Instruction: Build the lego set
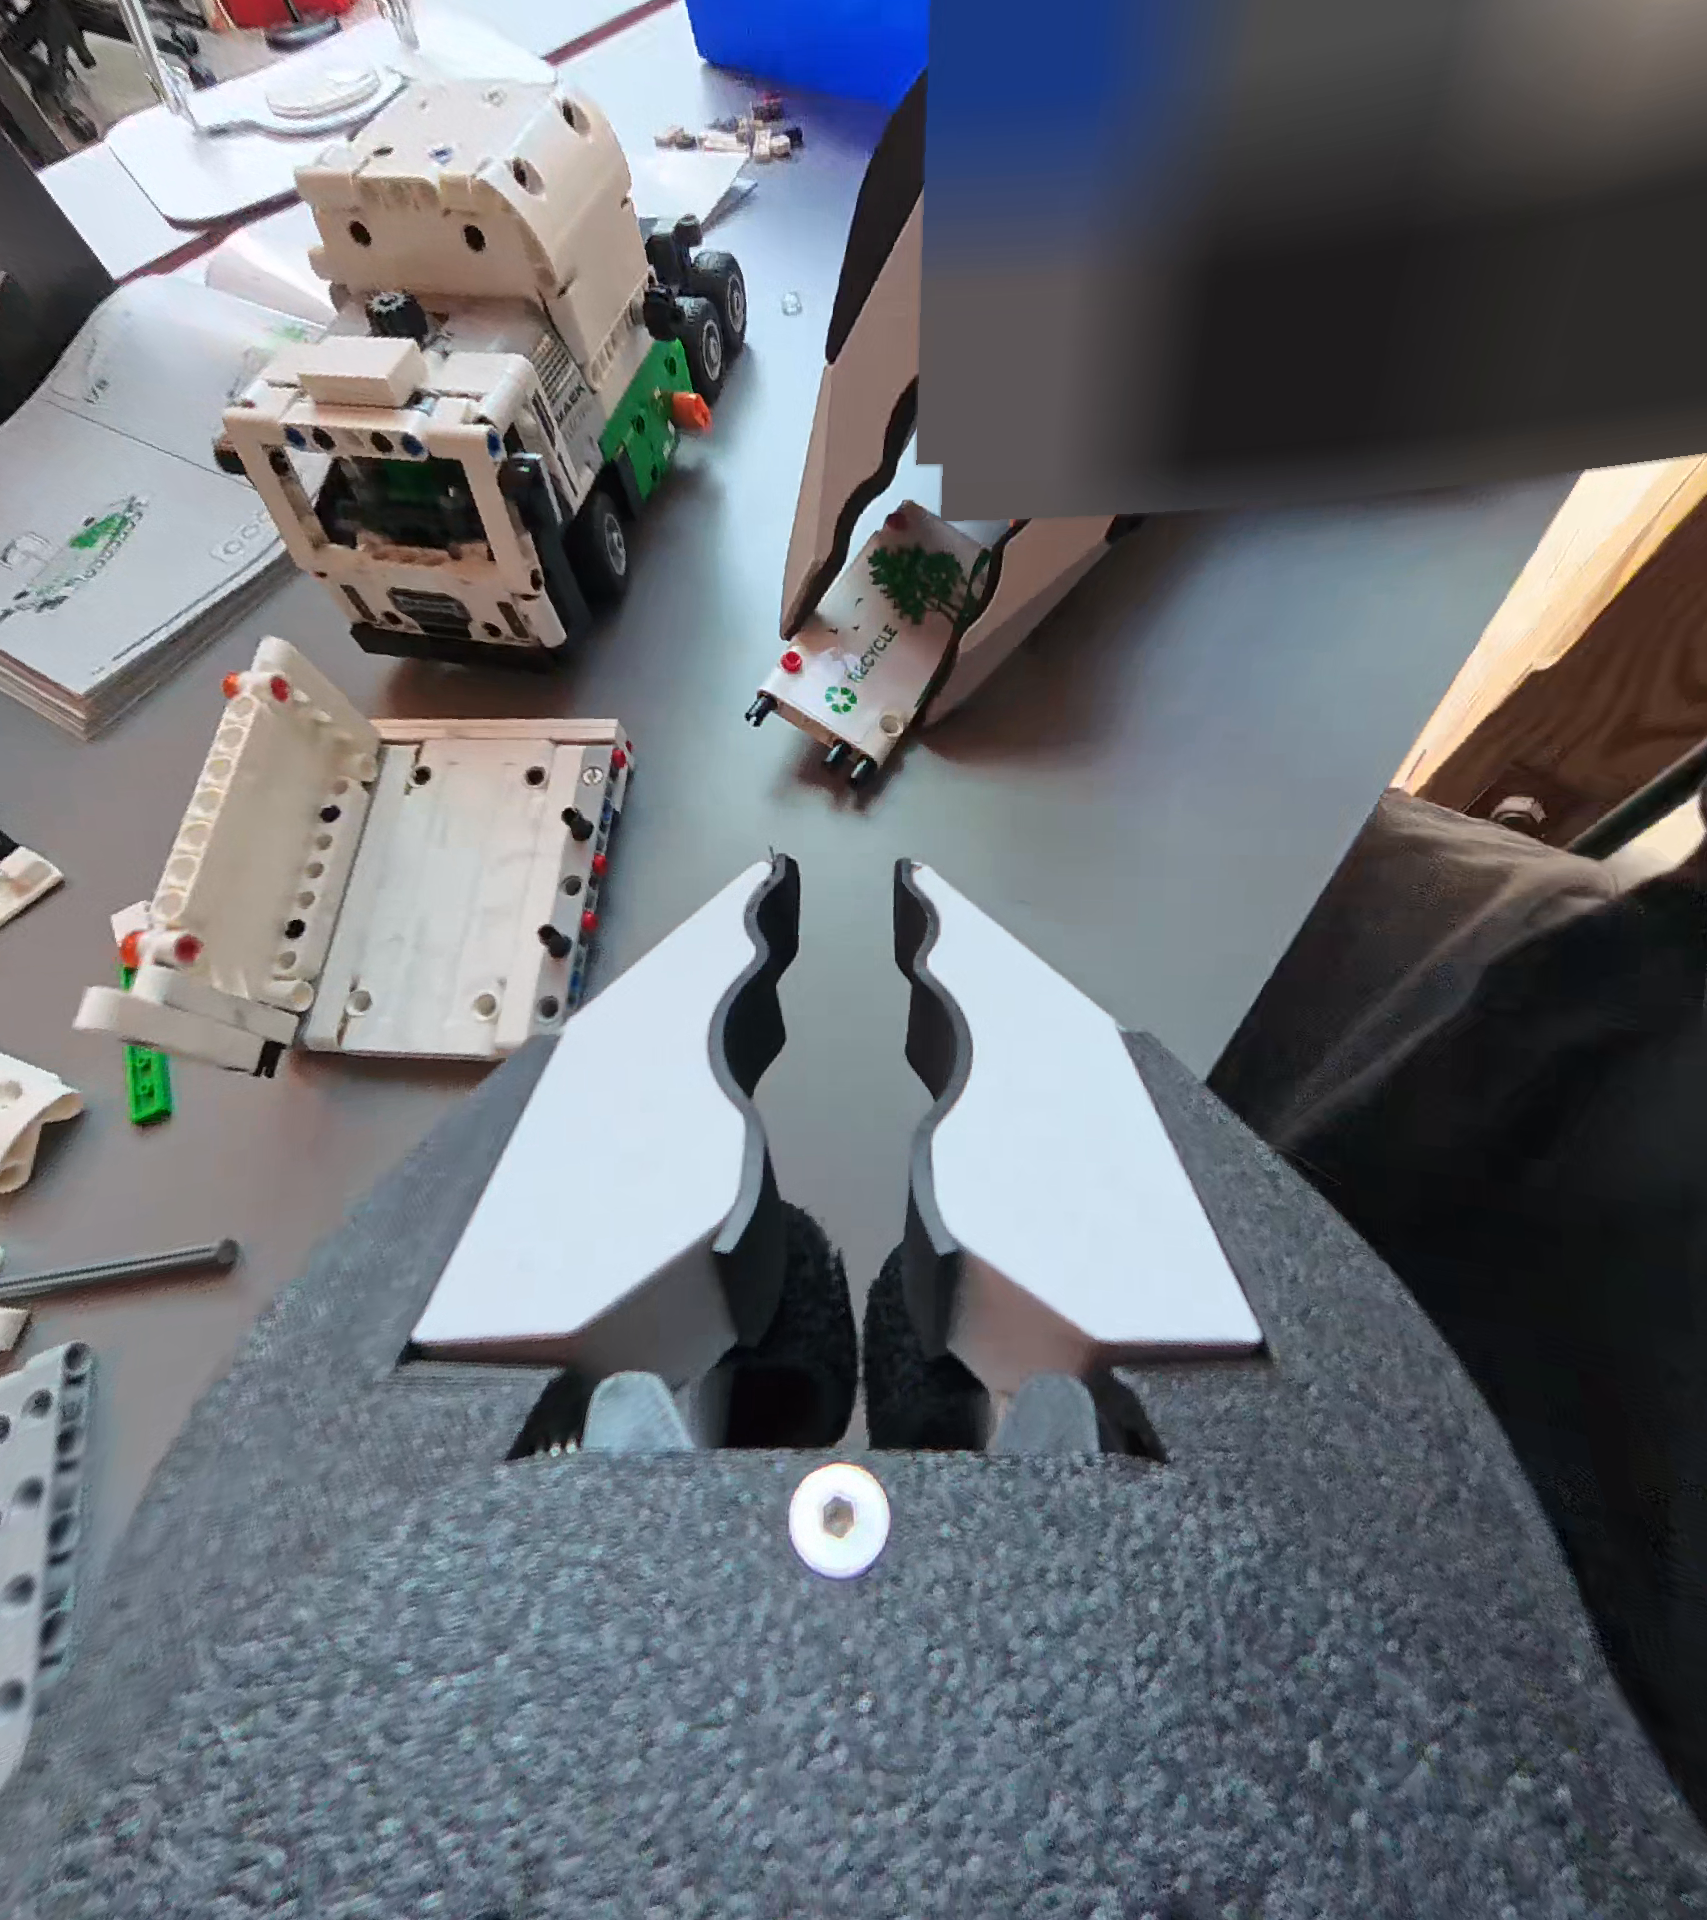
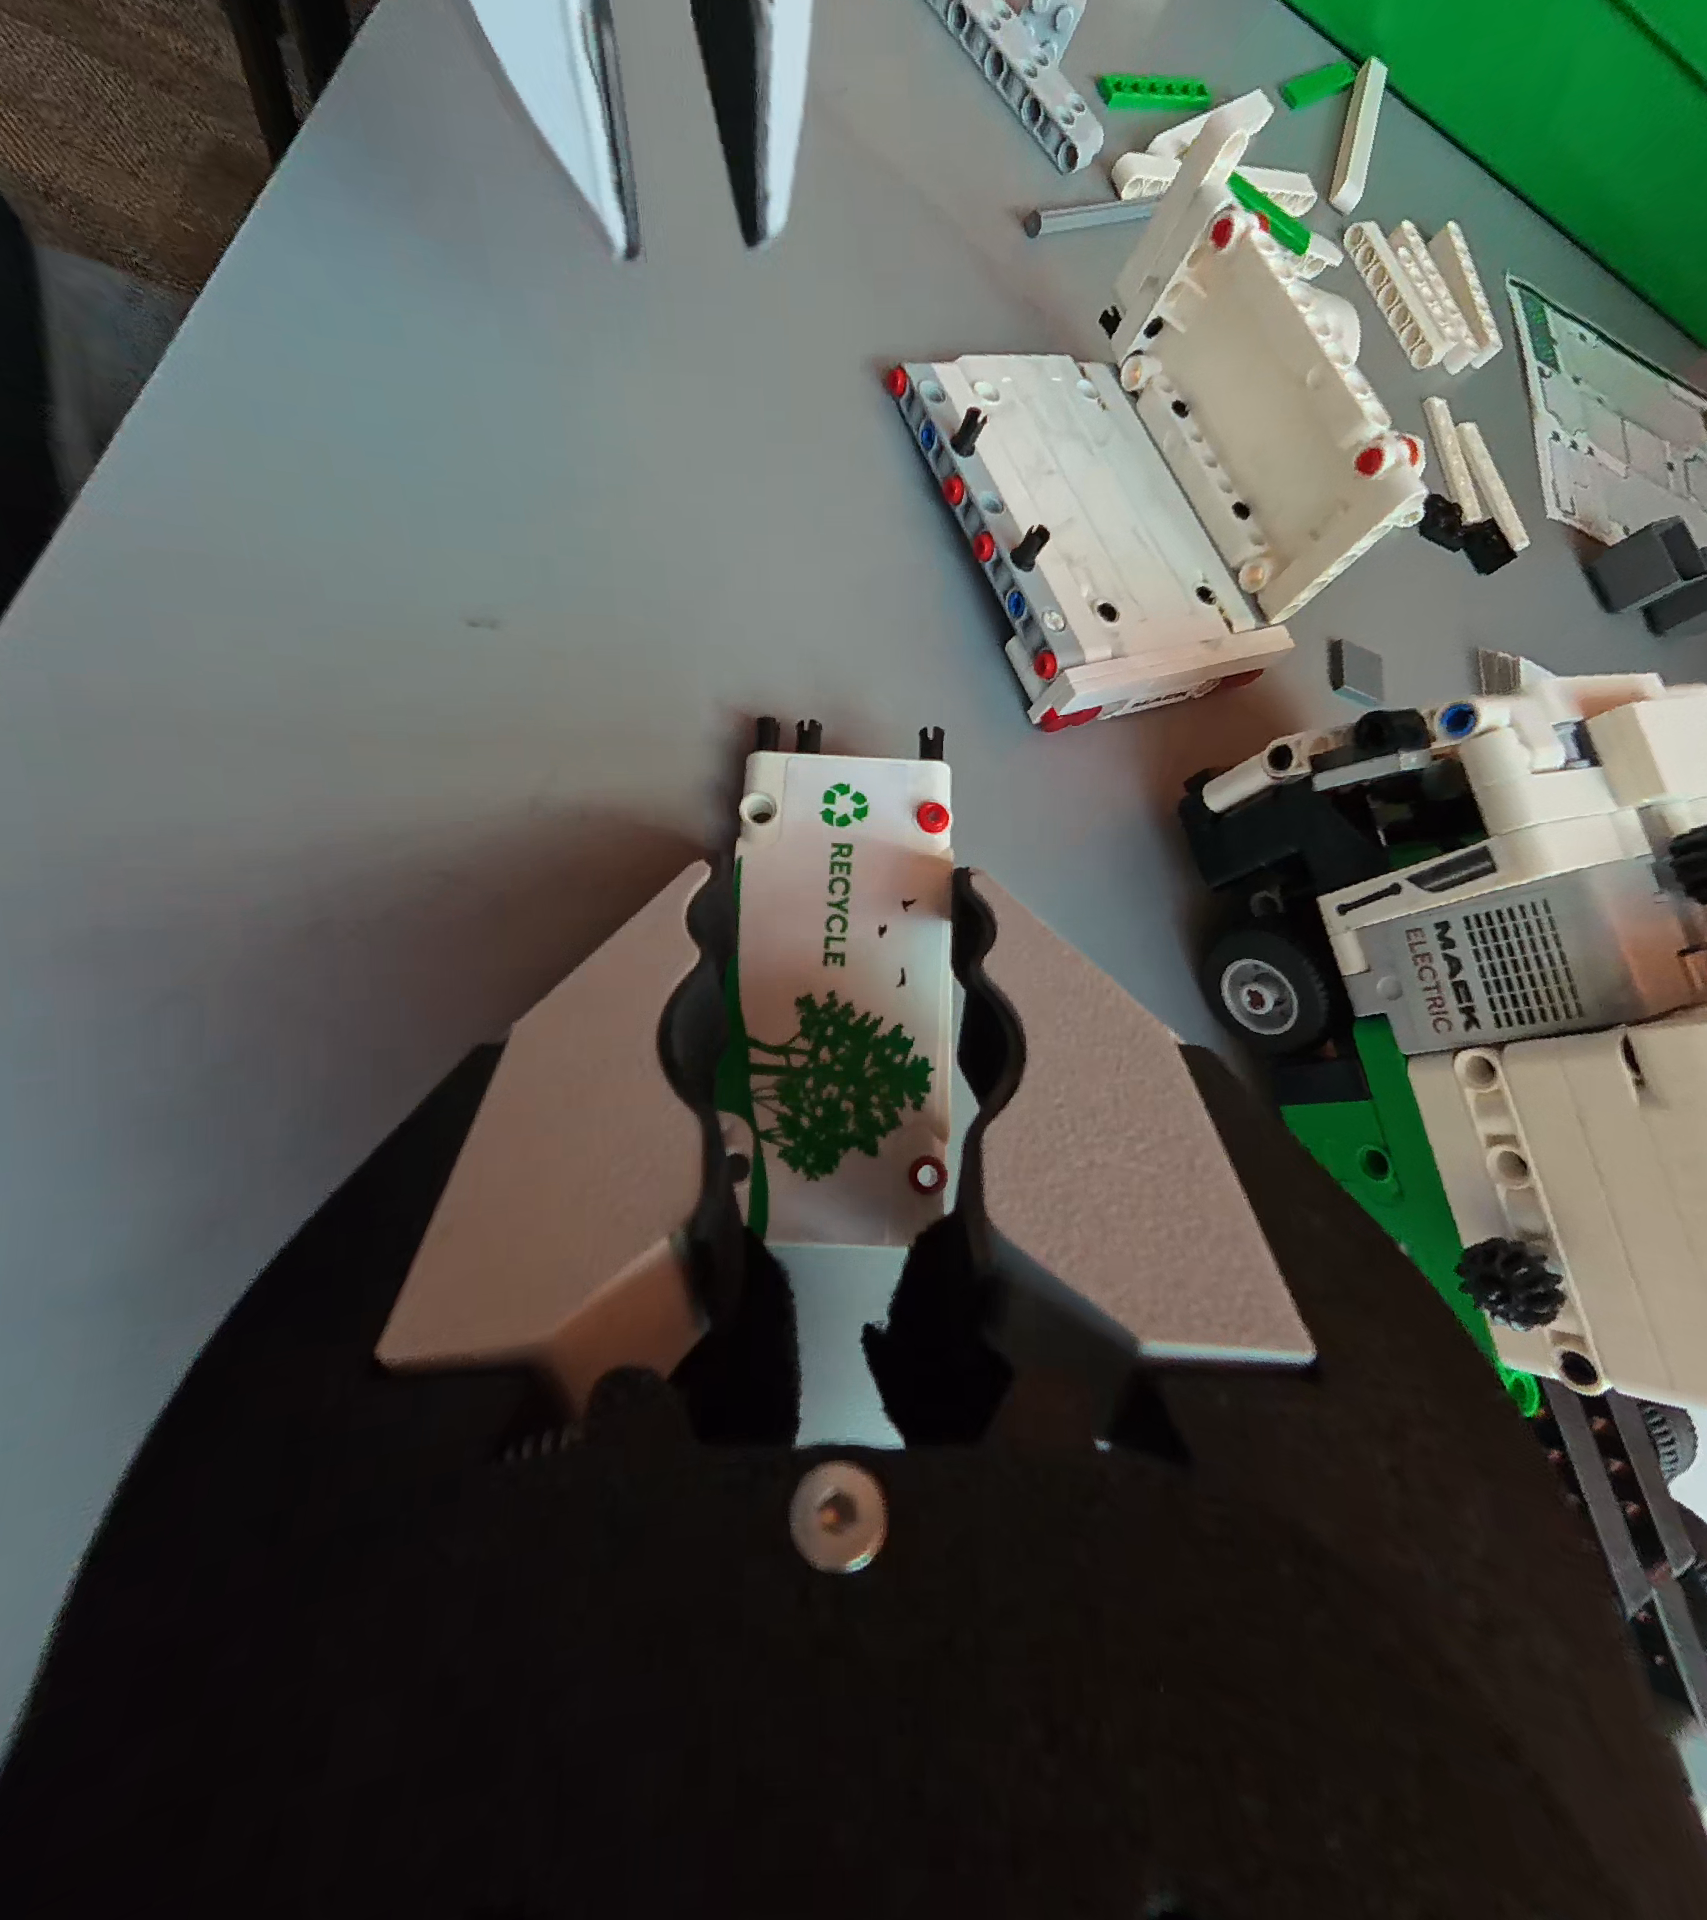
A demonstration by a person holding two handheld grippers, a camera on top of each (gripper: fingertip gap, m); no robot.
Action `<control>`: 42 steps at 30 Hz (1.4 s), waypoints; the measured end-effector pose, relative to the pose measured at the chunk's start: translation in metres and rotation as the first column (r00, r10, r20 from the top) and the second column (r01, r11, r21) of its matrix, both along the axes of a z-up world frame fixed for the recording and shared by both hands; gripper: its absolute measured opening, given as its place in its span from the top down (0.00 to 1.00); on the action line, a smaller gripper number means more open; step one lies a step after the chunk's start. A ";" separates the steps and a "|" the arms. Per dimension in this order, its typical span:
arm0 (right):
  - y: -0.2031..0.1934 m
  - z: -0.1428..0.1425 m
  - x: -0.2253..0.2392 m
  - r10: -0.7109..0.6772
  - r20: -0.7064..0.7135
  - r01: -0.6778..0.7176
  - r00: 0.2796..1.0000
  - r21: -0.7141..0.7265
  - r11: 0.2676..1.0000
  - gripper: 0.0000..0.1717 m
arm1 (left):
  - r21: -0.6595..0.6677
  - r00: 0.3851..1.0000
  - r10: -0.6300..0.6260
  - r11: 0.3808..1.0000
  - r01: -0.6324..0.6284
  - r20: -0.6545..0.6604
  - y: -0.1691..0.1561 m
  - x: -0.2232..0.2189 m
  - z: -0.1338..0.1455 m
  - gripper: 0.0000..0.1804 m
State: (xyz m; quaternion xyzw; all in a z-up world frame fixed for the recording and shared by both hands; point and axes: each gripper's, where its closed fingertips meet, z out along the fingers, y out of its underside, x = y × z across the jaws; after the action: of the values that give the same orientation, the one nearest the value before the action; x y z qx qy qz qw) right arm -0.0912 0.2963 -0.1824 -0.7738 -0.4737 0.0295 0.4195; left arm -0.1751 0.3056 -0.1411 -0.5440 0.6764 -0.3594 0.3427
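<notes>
1. A grey tabletop (image 1: 1088, 810) fills both views, strewn with building-brick parts. A wooden edge shows at 3 o'clock in the left wrist view, and a green box (image 2: 1597, 135) lies at 1 o'clock in the right wrist view.
2. At 9 o'clock in the left wrist view lie loose white pieces, a grey axle (image 1: 101, 1270) and a grey holed beam (image 1: 7, 1558). An open instruction booklet (image 1: 70, 540) sits at 10 o'clock.
3. A white flat assembly (image 1: 433, 883) with red and black pins rests just left of the left gripper's fingertips, apart from them.
4. A white and green toy truck (image 1: 475, 416) stands at 11 o'clock, facing the camera.
5. The left gripper (image 1: 844, 873) hovers over bare table with its jaws spread and nothing between them.
6. The right gripper (image 2: 844, 894) pinches a white panel (image 2: 844, 997) printed with a green tree. Both black pads press its long edges, and its far end, with black pins, juts past the fingertips.
7. In the left wrist view that panel (image 1: 875, 644) appears at 12 o'clock, just beyond the left gripper, low over the table.
</notes>
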 end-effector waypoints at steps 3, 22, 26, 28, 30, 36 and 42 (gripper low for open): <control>0.001 0.001 -0.001 0.004 0.017 -0.004 1.000 0.015 1.000 0.77 | -0.016 0.997 0.018 1.000 -0.017 0.072 -0.013 -0.020 0.007 0.90; -0.012 -0.005 -0.012 0.031 -0.068 -0.043 0.997 -0.174 0.984 0.77 | -0.114 0.950 0.303 0.949 -0.293 0.076 -0.114 -0.193 -0.070 0.90; -0.021 -0.008 -0.024 0.049 -0.147 -0.086 0.988 -0.256 0.963 0.77 | -0.059 0.930 0.366 0.928 -0.367 -0.034 -0.128 -0.228 -0.098 0.89; -0.023 -0.008 -0.027 0.059 -0.160 -0.100 0.985 -0.262 0.960 0.77 | -0.021 0.923 0.384 0.923 -0.385 -0.037 -0.135 -0.241 -0.100 0.89; -0.024 -0.008 -0.028 0.053 -0.172 -0.102 0.984 -0.286 0.953 0.77 | 0.002 0.922 0.385 0.923 -0.385 -0.036 -0.143 -0.248 -0.101 0.89; -0.025 -0.008 -0.027 0.058 -0.180 -0.108 0.982 -0.282 0.953 0.76 | 0.013 0.916 0.380 0.924 -0.382 -0.129 -0.149 -0.263 -0.127 0.89; -0.028 0.000 -0.032 0.102 -0.178 -0.144 0.979 -0.238 0.961 0.74 | -0.072 0.913 0.369 0.920 -0.385 -0.173 -0.148 -0.266 -0.140 0.88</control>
State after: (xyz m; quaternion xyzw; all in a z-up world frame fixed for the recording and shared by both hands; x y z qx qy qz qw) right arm -0.1232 0.2679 -0.1824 -0.7843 -0.4773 0.1785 0.3539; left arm -0.4414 0.1576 -0.2811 -0.7080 0.5636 -0.2777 0.3225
